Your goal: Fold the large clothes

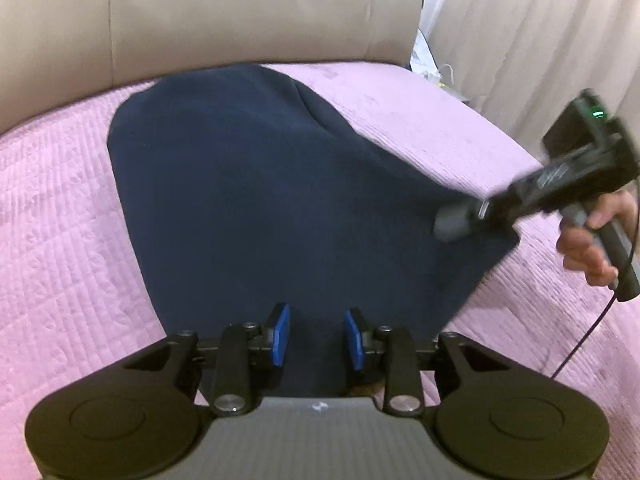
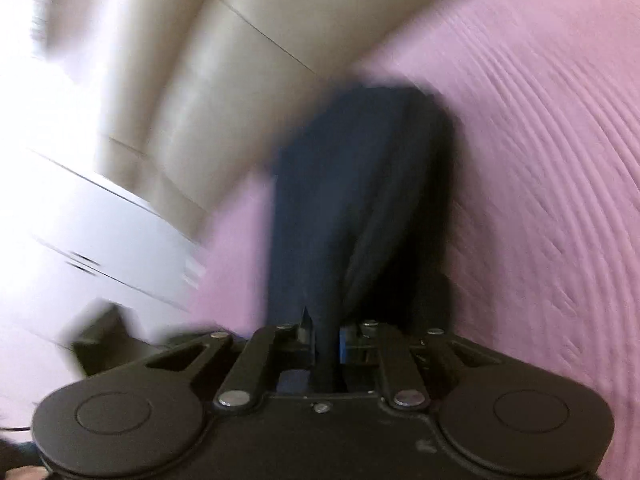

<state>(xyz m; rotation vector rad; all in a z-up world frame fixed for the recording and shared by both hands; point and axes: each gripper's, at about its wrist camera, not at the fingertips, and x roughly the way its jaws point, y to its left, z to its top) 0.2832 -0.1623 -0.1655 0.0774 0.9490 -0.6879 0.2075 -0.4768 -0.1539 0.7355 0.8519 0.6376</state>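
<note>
A dark navy garment (image 1: 260, 184) lies spread on a pink quilted bedspread (image 1: 60, 220). My left gripper (image 1: 316, 332) hovers at the garment's near edge, its blue pads (image 1: 280, 334) apart with no cloth pinched between them. At the garment's right edge a hand (image 1: 584, 252) holds my right gripper (image 1: 452, 226), which lifts that edge. In the blurred right wrist view, my right gripper (image 2: 326, 332) is shut on a fold of the navy garment (image 2: 352, 184), which stretches away over the bedspread (image 2: 540, 160).
A beige padded headboard (image 1: 240, 12) runs along the far side of the bed. Pale curtains (image 1: 520, 40) hang at the right. A black cable (image 1: 580, 340) trails from the right gripper. White furniture (image 2: 100, 220) shows blurred beside the bed.
</note>
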